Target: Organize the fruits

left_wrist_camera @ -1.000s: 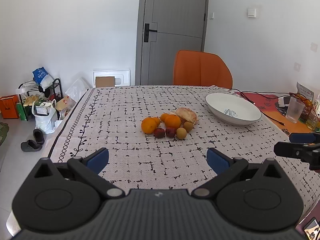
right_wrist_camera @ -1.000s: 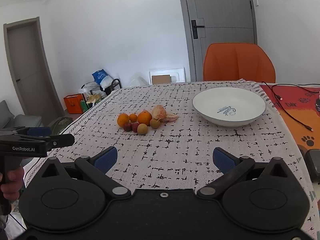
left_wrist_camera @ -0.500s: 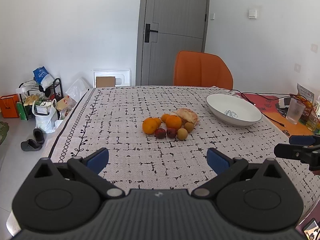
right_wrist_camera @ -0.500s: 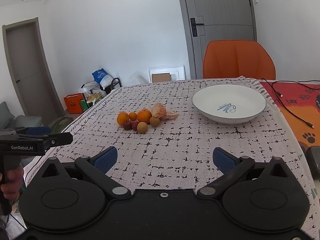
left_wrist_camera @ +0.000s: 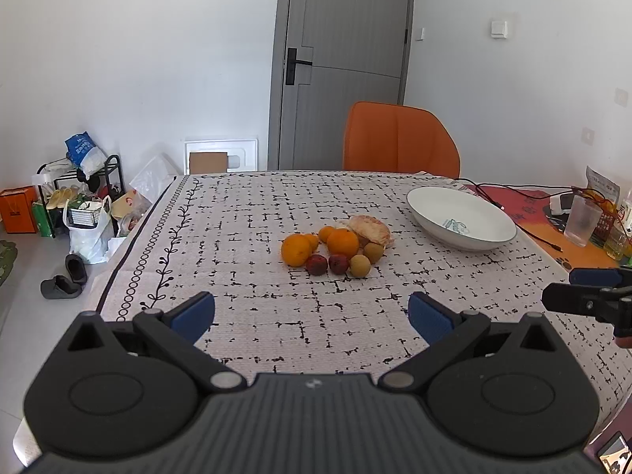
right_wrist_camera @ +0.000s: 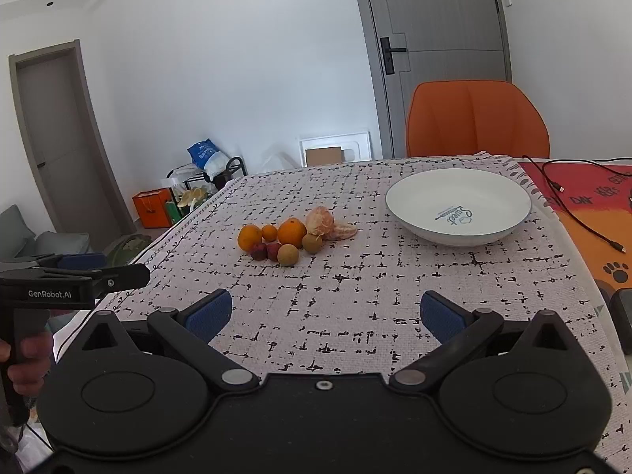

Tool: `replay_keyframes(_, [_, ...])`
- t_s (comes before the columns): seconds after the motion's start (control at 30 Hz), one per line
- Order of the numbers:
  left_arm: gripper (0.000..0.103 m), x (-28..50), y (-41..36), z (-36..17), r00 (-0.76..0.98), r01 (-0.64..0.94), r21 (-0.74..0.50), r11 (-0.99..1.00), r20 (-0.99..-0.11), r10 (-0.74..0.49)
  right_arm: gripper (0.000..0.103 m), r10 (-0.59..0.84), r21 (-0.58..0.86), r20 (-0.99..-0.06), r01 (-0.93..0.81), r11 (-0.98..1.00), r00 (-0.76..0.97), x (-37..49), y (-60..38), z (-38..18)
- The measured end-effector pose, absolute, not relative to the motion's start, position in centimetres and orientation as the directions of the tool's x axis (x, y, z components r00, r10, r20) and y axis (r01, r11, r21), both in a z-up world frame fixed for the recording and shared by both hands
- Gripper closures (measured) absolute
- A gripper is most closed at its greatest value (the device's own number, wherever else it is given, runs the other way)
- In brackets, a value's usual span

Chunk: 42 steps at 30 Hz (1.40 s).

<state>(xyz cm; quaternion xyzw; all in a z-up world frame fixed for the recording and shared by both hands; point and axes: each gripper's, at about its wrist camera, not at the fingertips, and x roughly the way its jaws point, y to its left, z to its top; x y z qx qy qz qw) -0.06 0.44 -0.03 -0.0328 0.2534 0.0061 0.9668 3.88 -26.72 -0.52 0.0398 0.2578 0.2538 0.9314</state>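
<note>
I see the fruit cluster [left_wrist_camera: 335,249] bunched mid-table on the patterned cloth [left_wrist_camera: 245,237], a peeled citrus [right_wrist_camera: 319,220] at its far edge. The empty white bowl [right_wrist_camera: 458,205] sits at two o'clock from it, apart. My left gripper [left_wrist_camera: 311,312] and right gripper [right_wrist_camera: 323,311] both gape wide, holding nothing, short of the fruit.

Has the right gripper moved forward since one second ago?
Yes, slightly forward: in the right wrist view the white bowl and the fruit pile sit a little lower than before. The right gripper is open.
</note>
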Motion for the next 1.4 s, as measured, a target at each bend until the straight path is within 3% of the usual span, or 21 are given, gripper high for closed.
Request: replay_keyframes(1.4, [0.000,0.52,1.04,-0.75,0.874,-0.027,-0.069,0.997,-0.486,-0.010,0.000,0.496,0.186,-0.424,-0.463,0.867,0.758,4.10,-26.53,-0.90])
